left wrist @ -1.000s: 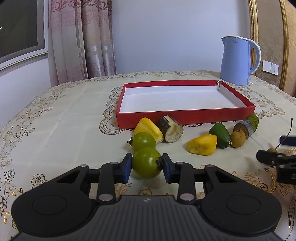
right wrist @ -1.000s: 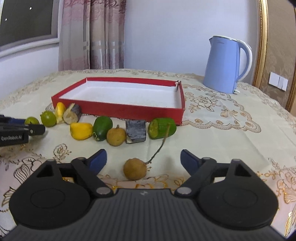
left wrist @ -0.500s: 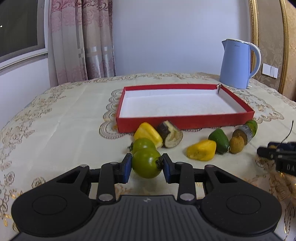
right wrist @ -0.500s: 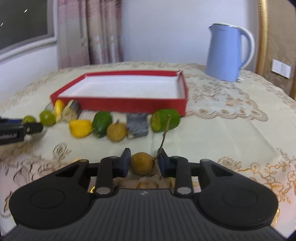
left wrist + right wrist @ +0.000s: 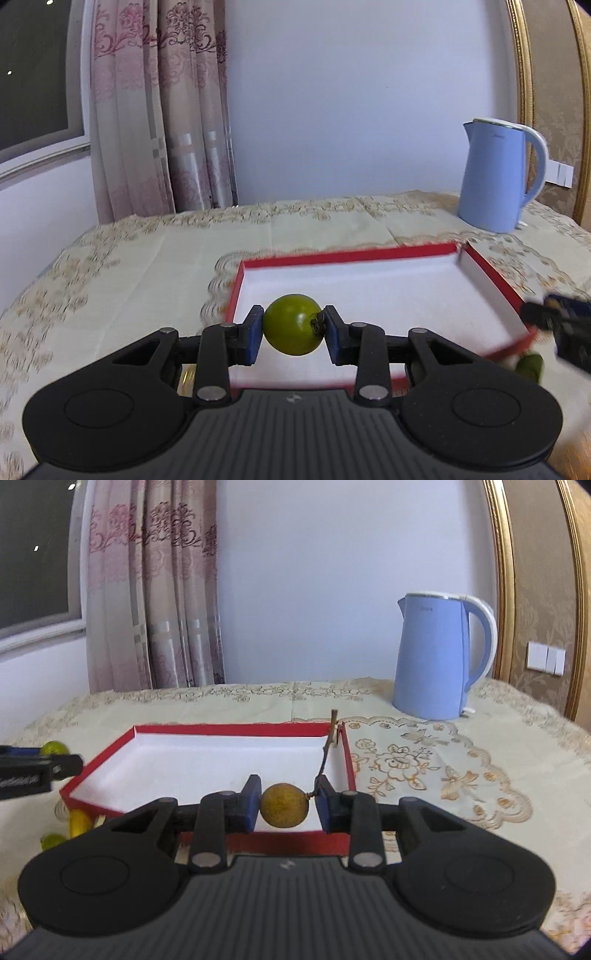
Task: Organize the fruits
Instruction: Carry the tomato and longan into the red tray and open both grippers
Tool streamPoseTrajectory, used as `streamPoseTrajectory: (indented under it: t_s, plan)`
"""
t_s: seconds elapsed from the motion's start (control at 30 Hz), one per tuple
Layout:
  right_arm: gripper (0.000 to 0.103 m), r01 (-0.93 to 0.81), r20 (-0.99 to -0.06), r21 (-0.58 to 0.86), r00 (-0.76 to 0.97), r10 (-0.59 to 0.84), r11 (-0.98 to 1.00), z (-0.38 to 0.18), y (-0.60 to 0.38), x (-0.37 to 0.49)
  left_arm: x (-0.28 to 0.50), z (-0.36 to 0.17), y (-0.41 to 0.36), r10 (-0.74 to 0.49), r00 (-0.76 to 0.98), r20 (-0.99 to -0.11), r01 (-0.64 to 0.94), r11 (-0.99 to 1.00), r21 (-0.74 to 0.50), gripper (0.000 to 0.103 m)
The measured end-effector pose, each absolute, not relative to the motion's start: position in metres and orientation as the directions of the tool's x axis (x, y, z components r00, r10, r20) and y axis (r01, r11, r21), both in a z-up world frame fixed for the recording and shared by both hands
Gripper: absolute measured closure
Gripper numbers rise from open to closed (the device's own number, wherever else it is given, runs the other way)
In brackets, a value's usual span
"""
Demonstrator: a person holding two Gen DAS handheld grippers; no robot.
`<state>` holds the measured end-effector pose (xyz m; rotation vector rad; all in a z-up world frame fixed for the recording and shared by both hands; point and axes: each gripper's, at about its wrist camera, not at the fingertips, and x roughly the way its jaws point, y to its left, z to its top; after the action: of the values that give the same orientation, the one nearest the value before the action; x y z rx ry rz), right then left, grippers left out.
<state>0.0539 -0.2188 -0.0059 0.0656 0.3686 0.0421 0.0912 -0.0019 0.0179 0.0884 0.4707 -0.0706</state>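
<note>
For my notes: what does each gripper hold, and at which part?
Left gripper: green tomato, by its sides. Right gripper: brown stemmed fruit, by its sides.

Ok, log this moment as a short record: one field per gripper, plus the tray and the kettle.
left gripper: shut on green tomato, held in front of the tray
right gripper: shut on brown stemmed fruit, twig pointing up
red tray: white inside, no fruit visible in it
blue kettle: upright on the tablecloth, behind the tray to its right
</note>
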Motion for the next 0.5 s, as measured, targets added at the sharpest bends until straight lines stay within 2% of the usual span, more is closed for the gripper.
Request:
streamPoseTrajectory:
  t_s: [0.07,0.3,0.5]
  plan:
    - [0.073,-0.029,-0.364,0.096,0.929,0.062,0.995,-0.011,-0.221,0.058,0.112,0.017,-0.008,-0.037,0.885,-0.464,0.083,0.993,0.079,0.069]
    - [0.073,-0.032,-0.373,0.167,0.923,0.093,0.985,-0.029,-0.229,0.068,0.179,-0.013,-0.02,-0.008,0.819,-0.574,0.064,0.995,0.077,0.069]
    - [0.073,-0.048,-0.392,0.195,0.912,0.123,0.98,-0.039,-0.231,0.075,0.203,-0.026,-0.026,0.035,0.816,-0.577,0.045,0.991,0.124,0.069]
